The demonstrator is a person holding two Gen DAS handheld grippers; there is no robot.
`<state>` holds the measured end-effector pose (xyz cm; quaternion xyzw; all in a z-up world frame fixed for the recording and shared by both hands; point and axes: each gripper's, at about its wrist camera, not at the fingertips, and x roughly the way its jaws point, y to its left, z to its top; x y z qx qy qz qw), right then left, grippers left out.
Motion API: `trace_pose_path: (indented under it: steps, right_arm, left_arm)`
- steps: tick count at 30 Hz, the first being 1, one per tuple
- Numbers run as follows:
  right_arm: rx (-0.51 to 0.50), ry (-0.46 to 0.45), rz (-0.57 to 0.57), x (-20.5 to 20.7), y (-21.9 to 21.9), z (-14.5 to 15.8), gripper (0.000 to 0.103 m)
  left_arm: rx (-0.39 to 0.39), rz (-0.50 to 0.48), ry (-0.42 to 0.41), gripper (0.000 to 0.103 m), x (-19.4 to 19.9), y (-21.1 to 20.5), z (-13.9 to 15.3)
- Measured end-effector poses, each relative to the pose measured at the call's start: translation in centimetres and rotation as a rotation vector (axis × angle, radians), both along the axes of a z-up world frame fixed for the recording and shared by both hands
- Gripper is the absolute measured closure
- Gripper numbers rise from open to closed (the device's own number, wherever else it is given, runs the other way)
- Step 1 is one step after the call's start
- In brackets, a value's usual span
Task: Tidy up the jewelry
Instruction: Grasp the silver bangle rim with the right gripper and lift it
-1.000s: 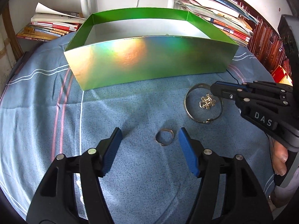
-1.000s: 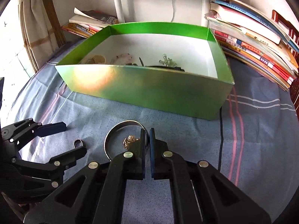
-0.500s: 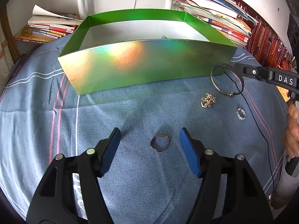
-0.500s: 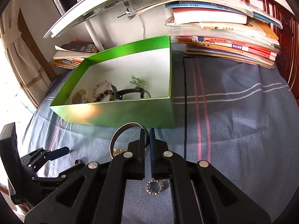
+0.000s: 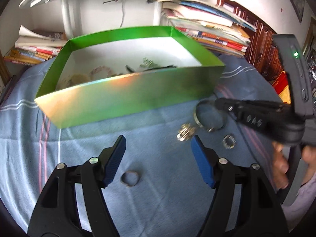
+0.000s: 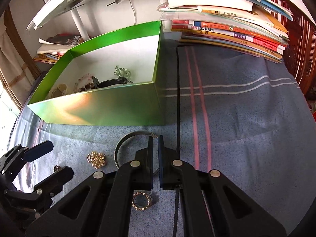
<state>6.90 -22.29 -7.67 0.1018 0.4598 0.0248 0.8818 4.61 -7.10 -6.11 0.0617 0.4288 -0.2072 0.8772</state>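
- Just in front of the green box [image 6: 94, 108], the right gripper [image 6: 155, 138] is clamped on the silver bangle [image 6: 126, 138]; next, I judge, lift it over the wall.
- The left gripper [image 5: 158, 154] has just been opening, nothing between its jaws; 1 small ring [image 5: 129, 179] lies on the cloth beneath it.

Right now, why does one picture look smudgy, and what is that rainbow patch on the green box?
In the left wrist view the green box and the flower brooch look smeared by motion blur; the right wrist view is sharper. The rainbow patch is glare on the box's shiny front, seen in both. Both views are fisheye, so straight edges bend.
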Motion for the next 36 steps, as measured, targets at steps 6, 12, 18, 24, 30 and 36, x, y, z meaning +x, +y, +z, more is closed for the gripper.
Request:
trace_pose_path:
  steps: [6, 12, 18, 24, 30, 36]
  right_arm:
    - [0.005, -0.015, -0.005, -0.1, -0.1, 0.0, 0.098]
    - [0.028, -0.027, -0.027, -0.1, -0.8, -0.1, 0.097]
    - [0.046, -0.019, -0.046, 0.0, -1.2, -0.6, 0.097]
    - [0.021, -0.025, -0.043, 0.1, -1.0, -0.5, 0.097]
    - [0.002, -0.011, -0.023, 0.3, -0.4, -0.9, 0.096]
    - [0.012, -0.013, 0.002, 0.4, -0.1, -0.9, 0.083]
  left_arm:
    - [0.03, -0.054, -0.094, 0.031, 0.1, -2.9, 0.4]
    - [0.083, -0.079, -0.078, 0.034, 0.7, -4.3, -1.3]
    - [0.098, -0.078, -0.053, 0.058, 1.1, -4.3, -2.1]
    - [0.088, -0.052, -0.054, 0.065, 1.1, -3.5, -2.1]
    - [0.069, -0.005, -0.038, 0.06, 1.6, -2.6, -2.2]
    - [0.054, 0.008, -0.026, 0.05, 1.8, -2.2, -2.2]
